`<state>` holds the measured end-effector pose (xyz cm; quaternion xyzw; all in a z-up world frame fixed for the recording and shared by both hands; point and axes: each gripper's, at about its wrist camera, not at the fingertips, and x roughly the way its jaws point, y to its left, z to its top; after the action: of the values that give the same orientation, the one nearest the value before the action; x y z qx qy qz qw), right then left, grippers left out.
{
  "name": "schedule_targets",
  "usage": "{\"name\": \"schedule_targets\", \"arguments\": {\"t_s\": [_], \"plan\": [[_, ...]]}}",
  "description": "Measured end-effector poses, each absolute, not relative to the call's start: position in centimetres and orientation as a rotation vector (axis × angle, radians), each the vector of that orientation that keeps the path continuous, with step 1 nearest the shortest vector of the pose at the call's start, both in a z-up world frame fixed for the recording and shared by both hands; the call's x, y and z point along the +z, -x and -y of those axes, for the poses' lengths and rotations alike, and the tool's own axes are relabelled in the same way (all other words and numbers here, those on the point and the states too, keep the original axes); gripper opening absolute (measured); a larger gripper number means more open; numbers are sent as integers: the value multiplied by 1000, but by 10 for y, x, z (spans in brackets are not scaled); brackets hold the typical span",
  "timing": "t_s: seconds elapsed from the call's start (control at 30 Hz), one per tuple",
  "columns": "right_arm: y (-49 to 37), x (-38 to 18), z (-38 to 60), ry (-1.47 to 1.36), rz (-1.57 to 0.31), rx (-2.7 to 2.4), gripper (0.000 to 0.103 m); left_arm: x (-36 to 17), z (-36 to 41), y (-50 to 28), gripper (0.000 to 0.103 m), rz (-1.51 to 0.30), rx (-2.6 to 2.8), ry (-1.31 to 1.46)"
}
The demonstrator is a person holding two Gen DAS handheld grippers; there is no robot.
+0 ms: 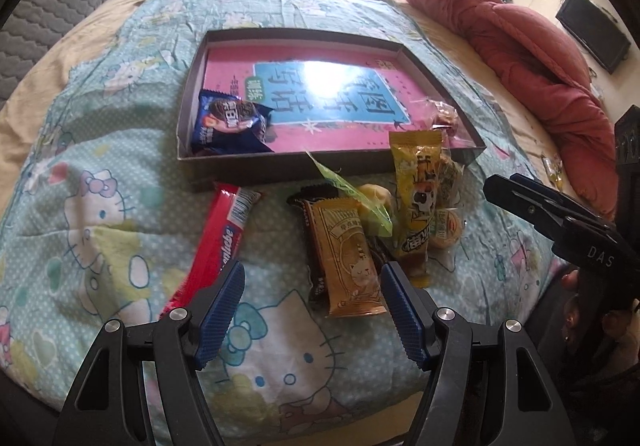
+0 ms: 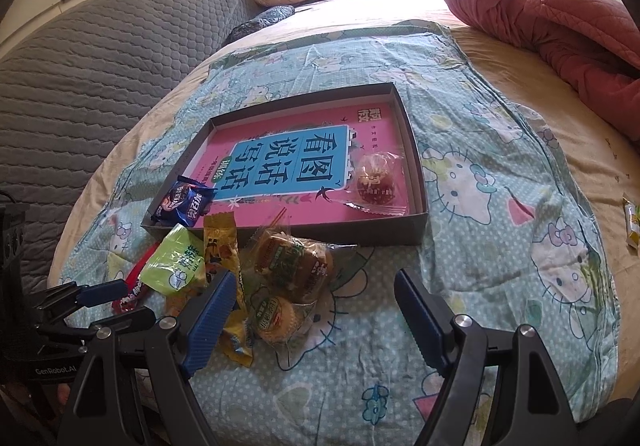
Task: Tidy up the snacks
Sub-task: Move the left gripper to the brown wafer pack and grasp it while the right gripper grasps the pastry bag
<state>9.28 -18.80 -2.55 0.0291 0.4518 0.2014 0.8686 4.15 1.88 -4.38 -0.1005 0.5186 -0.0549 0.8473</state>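
Snacks (image 1: 360, 238) heaped on the bed just before the tray (image 1: 192, 114), two packets already inside, both grippers, left (image 1: 312, 310) and right (image 2: 316, 320), spread wide and holding nothing, hovering low, seemingly for the next pick.

Both wrist views low, near, facing shared tray (image 1: 192, 102) (image 2: 420, 182)
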Motion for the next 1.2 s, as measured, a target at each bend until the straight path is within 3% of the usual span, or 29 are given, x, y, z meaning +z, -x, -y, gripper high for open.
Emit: {"name": "schedule_targets", "arguments": {"t_s": [0.4, 0.57, 0.93, 1.03, 1.2], "plan": [[-100, -35, 188, -69, -972, 424, 80, -56, -6, -48, 72, -1111, -136, 228], [-105, -41, 183, -47, -984, 425, 80, -59, -4, -52, 60, -1110, -144, 225], [-123, -59, 178, -163, -1056, 462, 80, -63, -5, -56, 47, -1105, -155, 232], [-125, -64, 179, -205, -1077, 461, 80, -62, -7, -56, 39, -1101, -158, 232], [-132, -73, 180, -284, -1114, 448, 80, -60, -11, -55, 38, -1095, -159, 245]]}}
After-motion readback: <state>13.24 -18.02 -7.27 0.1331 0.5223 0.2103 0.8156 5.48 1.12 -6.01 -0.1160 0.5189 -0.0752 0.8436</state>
